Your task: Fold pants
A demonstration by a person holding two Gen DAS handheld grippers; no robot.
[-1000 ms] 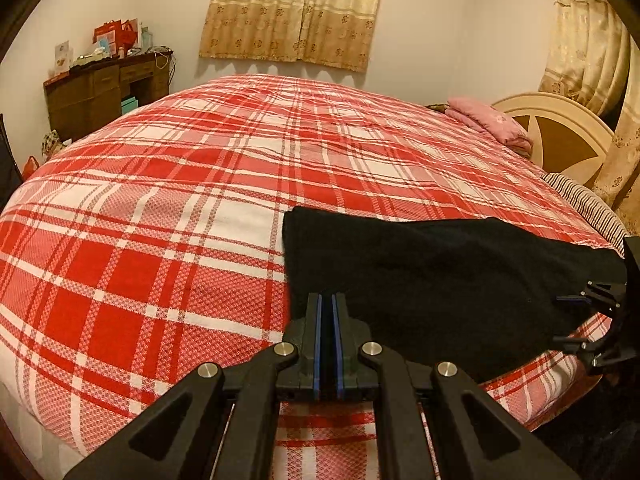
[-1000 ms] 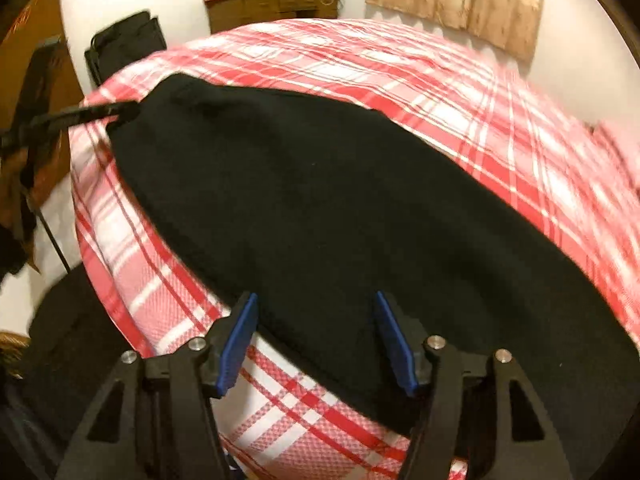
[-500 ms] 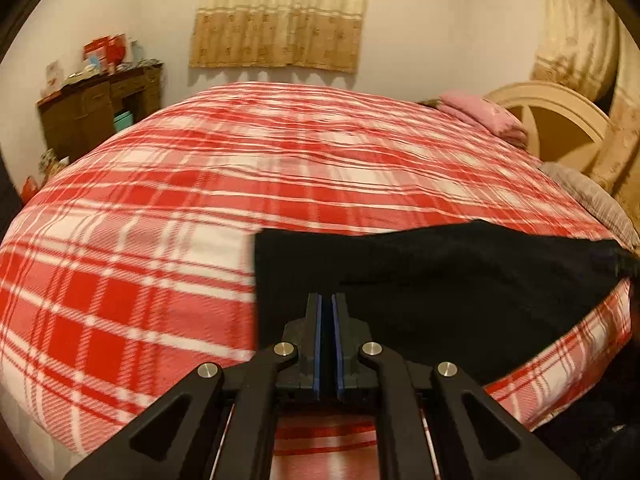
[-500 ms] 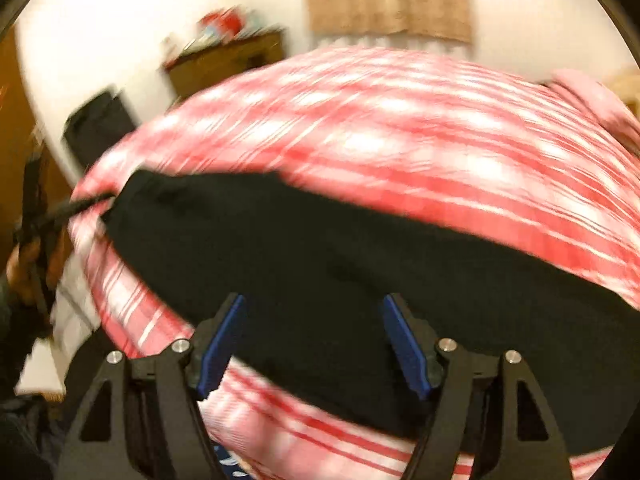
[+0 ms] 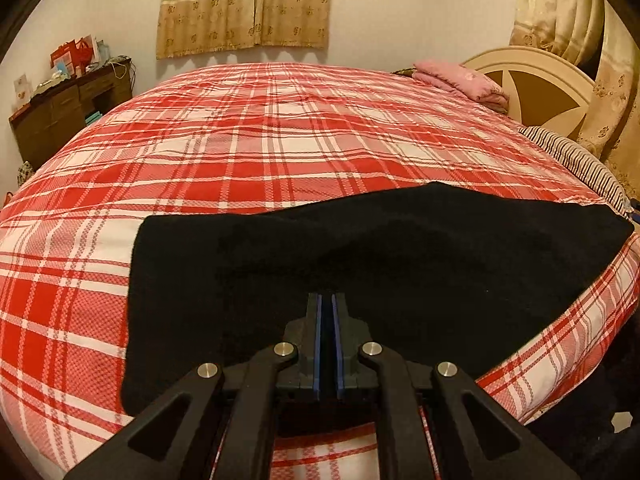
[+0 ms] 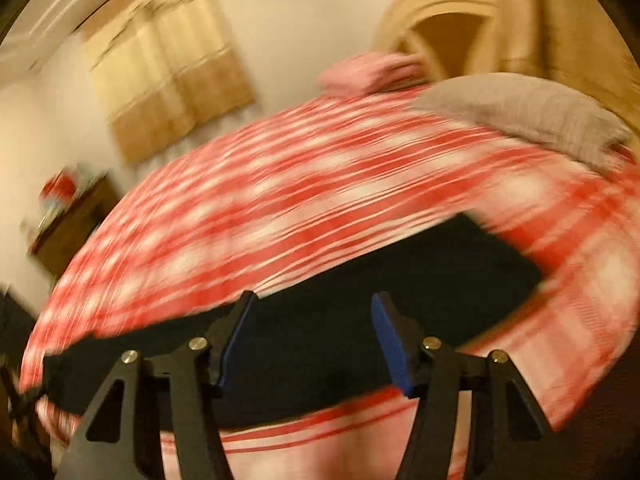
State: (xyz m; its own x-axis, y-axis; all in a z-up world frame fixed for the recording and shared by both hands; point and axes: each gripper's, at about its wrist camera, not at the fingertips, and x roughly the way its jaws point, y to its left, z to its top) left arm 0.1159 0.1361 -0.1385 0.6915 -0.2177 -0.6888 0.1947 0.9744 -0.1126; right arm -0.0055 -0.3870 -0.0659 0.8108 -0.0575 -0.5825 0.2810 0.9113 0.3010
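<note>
Black pants lie flat along the near edge of a red-and-white plaid bedspread

The left gripper sits low over the pants with its blue-padded fingers pressed together; whether any cloth is pinched between them cannot be told. In the blurred right wrist view the right gripper hovers above the pants with its fingers spread wide, holding nothing. Farther back on the bed rest a folded pink blanket and a striped pillow beside a cream headboard; beige curtains hang on the far wall, and a cluttered wooden dresser stands to the left
</note>
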